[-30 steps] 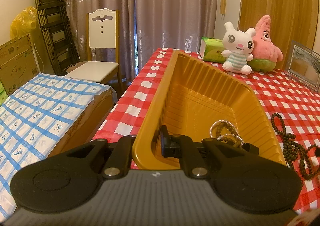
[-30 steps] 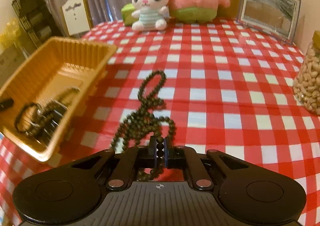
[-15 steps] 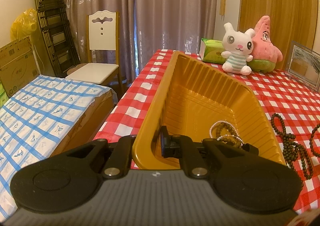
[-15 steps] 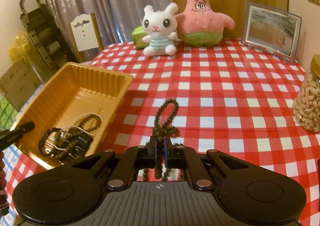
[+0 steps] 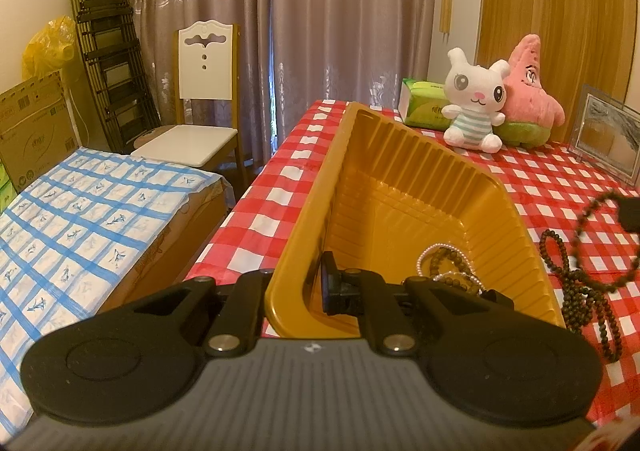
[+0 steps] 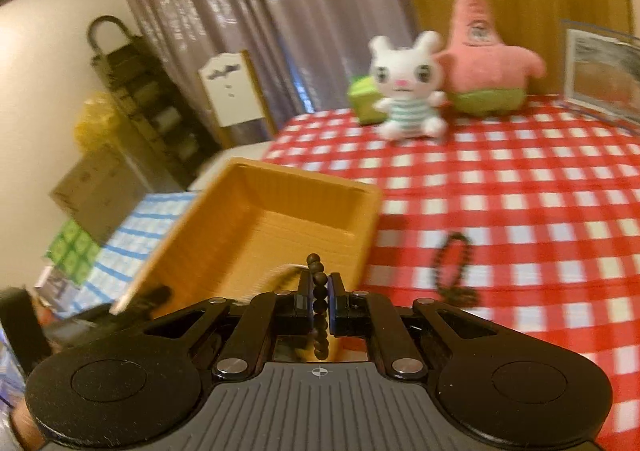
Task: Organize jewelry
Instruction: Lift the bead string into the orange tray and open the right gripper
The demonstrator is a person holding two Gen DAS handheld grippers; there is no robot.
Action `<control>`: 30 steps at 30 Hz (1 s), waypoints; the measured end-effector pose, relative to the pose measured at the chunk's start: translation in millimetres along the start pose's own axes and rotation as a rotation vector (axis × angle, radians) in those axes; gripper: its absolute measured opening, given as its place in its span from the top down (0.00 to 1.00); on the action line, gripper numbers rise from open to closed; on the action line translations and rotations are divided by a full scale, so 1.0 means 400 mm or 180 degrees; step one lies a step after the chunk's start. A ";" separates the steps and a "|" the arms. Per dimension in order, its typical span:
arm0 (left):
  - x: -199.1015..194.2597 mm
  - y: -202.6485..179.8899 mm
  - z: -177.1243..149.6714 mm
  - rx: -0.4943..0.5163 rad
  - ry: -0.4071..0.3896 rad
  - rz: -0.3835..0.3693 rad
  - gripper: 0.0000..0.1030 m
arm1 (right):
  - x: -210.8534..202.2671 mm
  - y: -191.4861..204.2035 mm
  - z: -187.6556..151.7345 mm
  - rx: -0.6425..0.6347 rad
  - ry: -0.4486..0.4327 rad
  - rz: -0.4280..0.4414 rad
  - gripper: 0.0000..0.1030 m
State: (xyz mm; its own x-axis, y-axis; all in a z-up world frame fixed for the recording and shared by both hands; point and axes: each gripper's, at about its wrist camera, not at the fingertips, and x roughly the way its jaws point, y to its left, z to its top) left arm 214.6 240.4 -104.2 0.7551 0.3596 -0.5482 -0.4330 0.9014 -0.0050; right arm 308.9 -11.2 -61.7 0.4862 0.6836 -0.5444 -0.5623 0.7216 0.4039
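Right wrist view is motion-blurred; tray contents there are unreadable. Right gripper (image 6: 319, 297) is clamped on a dark bead necklace (image 6: 319, 291), beads stacked between the pads, the strand's lower run hidden behind the gripper body. Left gripper (image 5: 298, 287) pinches the near wall of the orange plastic tray (image 5: 384, 187), outer finger hidden behind it. Inside the tray lie pearl and brown bead strands (image 5: 448, 267). Right of the tray, the necklace's tail (image 5: 576, 291) trails on the checked tablecloth (image 5: 560, 187).
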 end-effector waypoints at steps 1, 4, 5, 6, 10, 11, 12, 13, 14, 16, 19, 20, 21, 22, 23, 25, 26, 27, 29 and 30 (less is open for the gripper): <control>-0.002 -0.001 0.004 -0.0008 0.0000 -0.0004 0.92 | 0.012 0.015 0.002 0.0011 0.0010 0.0046 0.93; -0.005 -0.005 0.009 -0.0010 -0.0006 -0.0016 0.92 | 0.058 0.057 0.006 -0.0002 0.0082 0.0113 0.94; -0.005 -0.005 0.010 -0.0009 -0.0006 -0.0019 0.92 | 0.073 0.069 0.006 -0.0021 0.0103 0.0118 0.94; -0.005 -0.006 0.010 -0.0011 -0.0003 -0.0024 0.92 | 0.090 0.080 0.006 -0.0031 0.0129 0.0121 0.94; -0.002 -0.003 0.009 -0.0011 0.0001 -0.0038 0.92 | 0.142 0.109 0.001 -0.0042 0.0156 0.0098 0.94; -0.002 -0.003 0.009 -0.0012 0.0001 -0.0041 0.92 | 0.151 0.114 -0.002 -0.0041 0.0162 0.0095 0.93; -0.001 -0.003 0.008 -0.0015 0.0002 -0.0044 0.92 | 0.161 0.118 -0.005 -0.0029 0.0167 0.0096 0.93; 0.000 -0.002 0.009 -0.0018 0.0004 -0.0049 0.92 | 0.169 0.119 -0.007 -0.0024 0.0188 0.0075 0.93; 0.001 -0.001 0.009 -0.0018 0.0006 -0.0054 0.92 | 0.176 0.122 -0.008 -0.0036 0.0206 0.0053 0.93; 0.001 -0.001 0.008 -0.0021 0.0005 -0.0061 0.92 | 0.179 0.128 -0.014 -0.0088 0.0211 0.0039 0.91; 0.002 -0.001 0.008 -0.0023 0.0005 -0.0064 0.92 | 0.176 0.130 -0.021 -0.0132 0.0218 0.0010 0.71; 0.002 -0.001 0.008 -0.0024 0.0003 -0.0066 0.92 | 0.172 0.129 -0.024 -0.0130 0.0210 0.0013 0.66; 0.003 -0.001 0.008 -0.0023 0.0003 -0.0067 0.92 | 0.169 0.127 -0.026 -0.0142 0.0212 0.0007 0.66; 0.002 -0.001 0.008 -0.0017 0.0001 -0.0064 0.92 | 0.166 0.126 -0.028 -0.0170 0.0221 -0.0011 0.65; 0.002 -0.002 0.008 -0.0015 -0.0003 -0.0065 0.92 | 0.162 0.123 -0.032 -0.0195 0.0228 -0.0031 0.65; 0.003 -0.003 0.008 -0.0017 -0.0003 -0.0064 0.92 | 0.155 0.114 -0.040 -0.0207 0.0260 -0.0070 0.65; 0.003 -0.003 0.008 -0.0018 -0.0004 -0.0064 0.92 | 0.151 0.105 -0.045 -0.0203 0.0292 -0.0097 0.64; 0.003 -0.003 0.008 -0.0014 -0.0005 -0.0062 0.92 | 0.149 0.098 -0.049 -0.0196 0.0317 -0.0123 0.64; 0.004 -0.003 0.009 -0.0014 -0.0003 -0.0057 0.92 | 0.138 0.082 -0.060 -0.0180 0.0357 -0.0184 0.64; 0.007 -0.004 0.010 -0.0019 -0.0002 -0.0056 0.92 | 0.132 0.072 -0.067 -0.0175 0.0375 -0.0221 0.63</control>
State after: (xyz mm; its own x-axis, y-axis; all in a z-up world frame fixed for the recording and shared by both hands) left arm 219.3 240.9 -102.3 0.7628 0.3440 -0.5475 -0.4226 0.9061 -0.0196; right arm 300.3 42.5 -98.6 0.4450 0.6123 -0.6535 -0.5675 0.7573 0.3232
